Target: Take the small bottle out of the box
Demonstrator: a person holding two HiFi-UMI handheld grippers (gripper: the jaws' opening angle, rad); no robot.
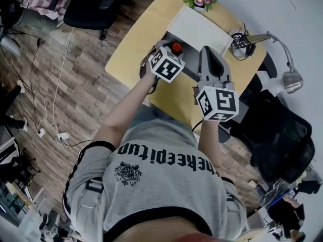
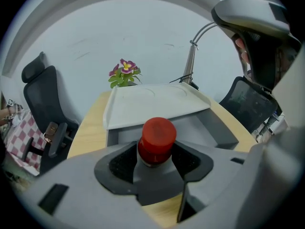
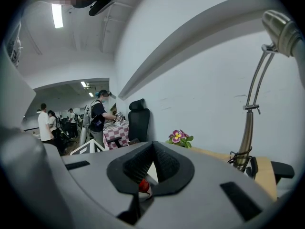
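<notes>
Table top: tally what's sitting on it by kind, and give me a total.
small bottle, red cap: 1
box, grey with a white lid: 1
potted flowers: 1
desk lamp: 1
Total: 4

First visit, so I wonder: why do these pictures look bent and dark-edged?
Both gripper views: fisheye lens, bowing the wall and leaving dark corners. Left gripper view: red bottle cap fairly sharp. Head view: soft, even light.
</notes>
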